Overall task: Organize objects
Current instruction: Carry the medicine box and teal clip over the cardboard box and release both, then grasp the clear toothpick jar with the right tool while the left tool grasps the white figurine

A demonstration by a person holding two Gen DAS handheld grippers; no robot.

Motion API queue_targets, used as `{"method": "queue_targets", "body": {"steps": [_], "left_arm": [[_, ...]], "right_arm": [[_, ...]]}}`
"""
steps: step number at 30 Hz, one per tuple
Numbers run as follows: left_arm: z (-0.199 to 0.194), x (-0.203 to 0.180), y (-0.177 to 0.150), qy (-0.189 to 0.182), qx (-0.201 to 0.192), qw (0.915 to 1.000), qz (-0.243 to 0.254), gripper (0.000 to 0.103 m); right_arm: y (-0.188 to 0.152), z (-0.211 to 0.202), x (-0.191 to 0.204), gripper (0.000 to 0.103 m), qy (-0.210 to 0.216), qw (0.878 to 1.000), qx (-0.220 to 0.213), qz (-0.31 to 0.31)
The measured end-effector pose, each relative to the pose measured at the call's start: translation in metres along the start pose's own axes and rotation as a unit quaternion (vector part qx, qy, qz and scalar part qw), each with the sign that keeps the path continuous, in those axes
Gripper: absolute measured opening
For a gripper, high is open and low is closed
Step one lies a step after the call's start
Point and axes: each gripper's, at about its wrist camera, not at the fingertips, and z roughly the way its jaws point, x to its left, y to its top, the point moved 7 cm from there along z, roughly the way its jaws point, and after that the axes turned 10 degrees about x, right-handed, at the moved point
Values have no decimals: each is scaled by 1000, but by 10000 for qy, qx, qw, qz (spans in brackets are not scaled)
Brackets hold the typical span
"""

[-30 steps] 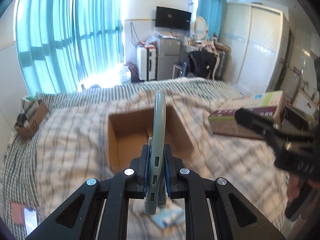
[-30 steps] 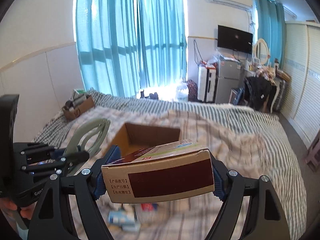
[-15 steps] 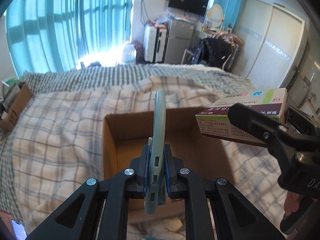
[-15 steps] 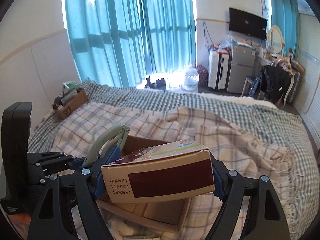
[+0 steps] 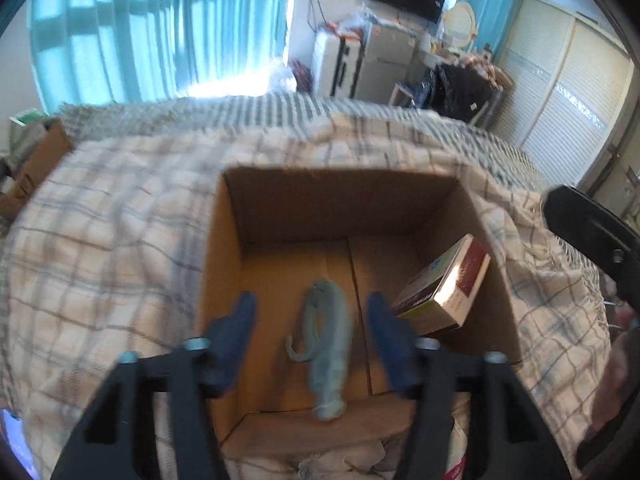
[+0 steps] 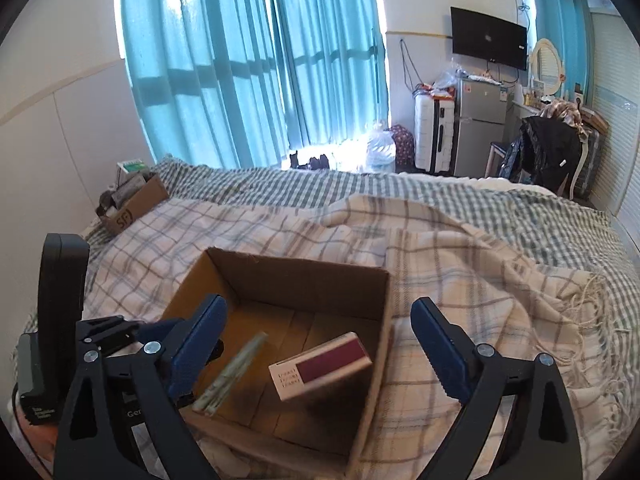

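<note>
An open cardboard box sits on the plaid blanket. Inside it are a grey-green clip tool, blurred in both views, and a maroon and white carton leaning at the box's right wall. My left gripper is open above the box's near side, the clip tool showing between its blue pads. My right gripper is open and empty over the box. The left gripper's body shows at the left of the right wrist view.
The plaid blanket covers the bed. A small cardboard box of items stands at the bed's far left. Beyond the bed are blue curtains, a suitcase, a fridge and a chair with dark clothes.
Both grippers have opened. The clip tool left my left gripper and the carton left my right gripper; both are now inside the cardboard box.
</note>
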Motion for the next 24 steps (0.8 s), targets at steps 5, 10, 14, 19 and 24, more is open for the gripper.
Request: {"method": "queue_targets", "body": {"steps": [5, 10, 14, 19, 24], "left_arm": [[-47, 4, -15, 154, -373, 9992, -76, 93], [-81, 17, -51, 431, -540, 9972, -299, 99], [-92, 28, -83, 804, -673, 9931, -524, 99], [-72, 31, -122, 1041, -485, 9918, -567, 99], [-16, 14, -159, 974, 287, 9945, -256, 99]], "right_arm": [[-7, -53, -1, 94, -252, 9994, -66, -209], [-40, -91, 0, 94, -387, 9984, -99, -406], [-80, -94, -1, 94, -389, 9983, 40, -432], [-135, -68, -2, 94, -95, 9989, 413, -177], [-172, -36, 0, 94, -154, 9958, 869, -250]]}}
